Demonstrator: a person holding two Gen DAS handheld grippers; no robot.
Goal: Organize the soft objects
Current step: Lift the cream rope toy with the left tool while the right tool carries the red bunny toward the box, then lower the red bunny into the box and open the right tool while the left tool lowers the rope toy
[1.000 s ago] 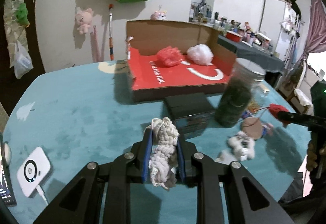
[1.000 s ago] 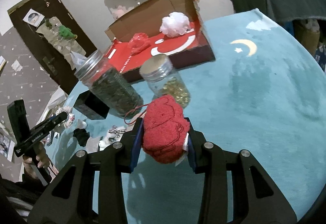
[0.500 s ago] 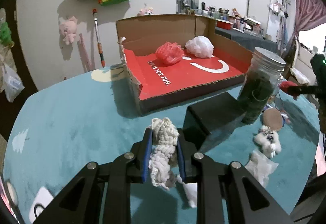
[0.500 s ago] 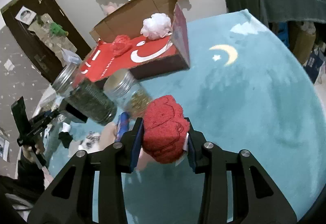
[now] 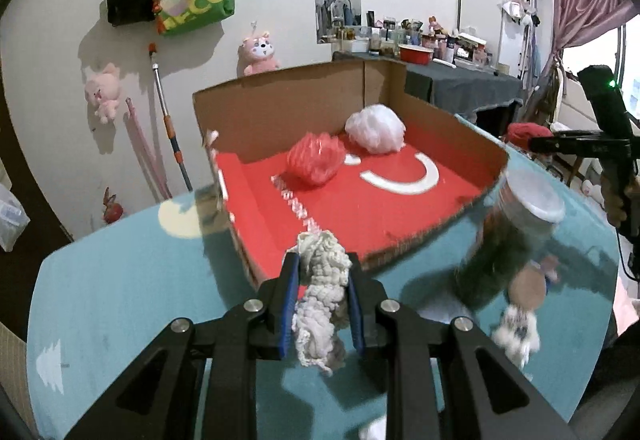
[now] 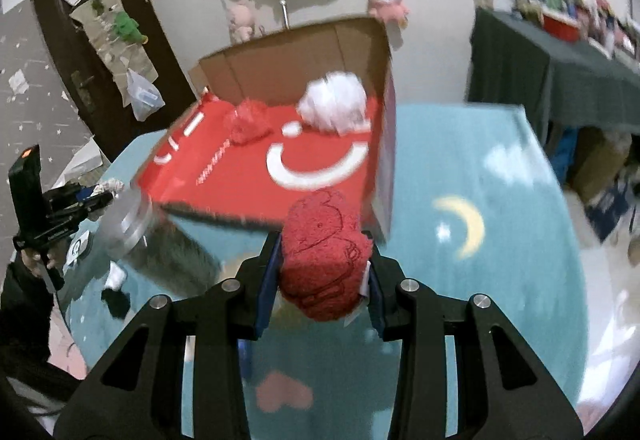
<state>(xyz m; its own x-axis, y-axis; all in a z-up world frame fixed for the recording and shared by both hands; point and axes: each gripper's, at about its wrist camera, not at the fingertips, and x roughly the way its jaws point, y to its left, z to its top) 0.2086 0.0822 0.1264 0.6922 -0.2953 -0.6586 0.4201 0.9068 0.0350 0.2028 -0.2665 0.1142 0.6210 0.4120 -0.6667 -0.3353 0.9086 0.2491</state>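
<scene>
My left gripper (image 5: pixel 322 272) is shut on a cream knitted bundle (image 5: pixel 320 300) and holds it above the table, just in front of the open cardboard box (image 5: pixel 280 112) with a red floor. A red mesh puff (image 5: pixel 316 158) and a white mesh puff (image 5: pixel 375 128) lie in the box. My right gripper (image 6: pixel 323 252) is shut on a red fluffy towel (image 6: pixel 322 260), held near the box's (image 6: pixel 288 64) front right corner. The puffs show there too, the red one (image 6: pixel 245 122) and the white one (image 6: pixel 334 104).
A lidded jar of dark contents (image 5: pixel 508 240) stands right of the box, with a small white plush (image 5: pixel 516 336) and a brown disc (image 5: pixel 526 286) near it. The round table has a teal cloth (image 6: pixel 460 168). A dark-clothed side table (image 6: pixel 560 80) stands at the right.
Both grippers have moved toward the cardboard box, which now looks larger and closer. Each still holds its soft object. The jars and black box have slid to the side or out of view.
</scene>
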